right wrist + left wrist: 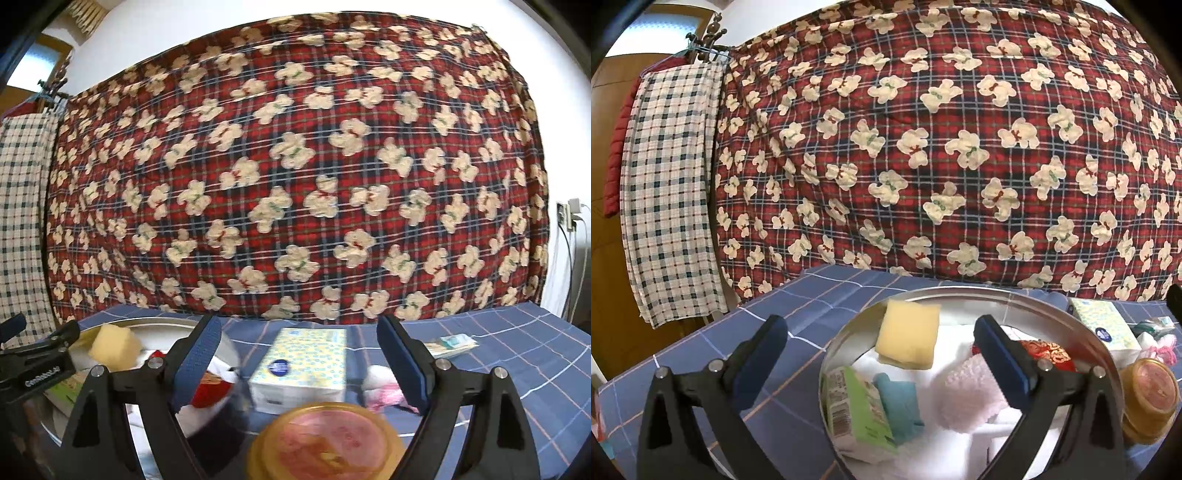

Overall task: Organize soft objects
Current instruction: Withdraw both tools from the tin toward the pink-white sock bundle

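A round metal basin (964, 292) stands on the blue checked tablecloth (701, 369). In it are a yellow sponge (908, 334), a green packet (857, 410), a teal cloth (899, 402), a pink fluffy cloth (967, 395), a red embroidered pouch (1049, 352) and white towelling. My left gripper (882, 354) hovers open over the basin, its pads clear of the sponge. My right gripper (299, 343) is open too, level above the table. Beyond its fingers lies a patterned tissue box (303, 365), with a pink-and-white fluffy item (384, 387) to the right. The sponge (114, 347) looks blurred there.
An amber jar with a pink lid (328, 439) sits right under the right gripper, beside the basin (166, 322). A flat bundle (450, 343) lies far right. A red bear-print blanket (923, 147) walls off the back; a checked cloth (668, 192) hangs at left.
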Demonstrator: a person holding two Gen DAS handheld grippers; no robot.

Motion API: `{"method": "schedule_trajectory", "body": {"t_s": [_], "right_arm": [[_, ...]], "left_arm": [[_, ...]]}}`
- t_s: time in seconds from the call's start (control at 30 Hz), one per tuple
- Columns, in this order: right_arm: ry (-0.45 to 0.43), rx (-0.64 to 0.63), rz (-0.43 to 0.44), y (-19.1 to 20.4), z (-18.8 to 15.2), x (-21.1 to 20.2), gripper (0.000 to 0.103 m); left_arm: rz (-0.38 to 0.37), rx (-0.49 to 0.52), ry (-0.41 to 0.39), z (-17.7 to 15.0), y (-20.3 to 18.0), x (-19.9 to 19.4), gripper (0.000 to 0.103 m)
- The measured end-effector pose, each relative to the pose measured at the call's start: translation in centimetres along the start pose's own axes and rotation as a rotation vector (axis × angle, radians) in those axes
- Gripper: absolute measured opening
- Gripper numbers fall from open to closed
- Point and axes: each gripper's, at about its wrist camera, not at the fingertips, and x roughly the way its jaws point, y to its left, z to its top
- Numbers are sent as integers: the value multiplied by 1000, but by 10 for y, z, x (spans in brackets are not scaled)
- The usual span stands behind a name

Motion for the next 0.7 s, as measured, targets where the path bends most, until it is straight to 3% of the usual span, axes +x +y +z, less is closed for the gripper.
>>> {"method": "schedule_trajectory", "body": {"t_s": [0.7], "right_arm": [[-22,-50,-143,-75,4,-10,88]], "left_arm": [[-46,12,5,-5,-28,-17,103]]}}
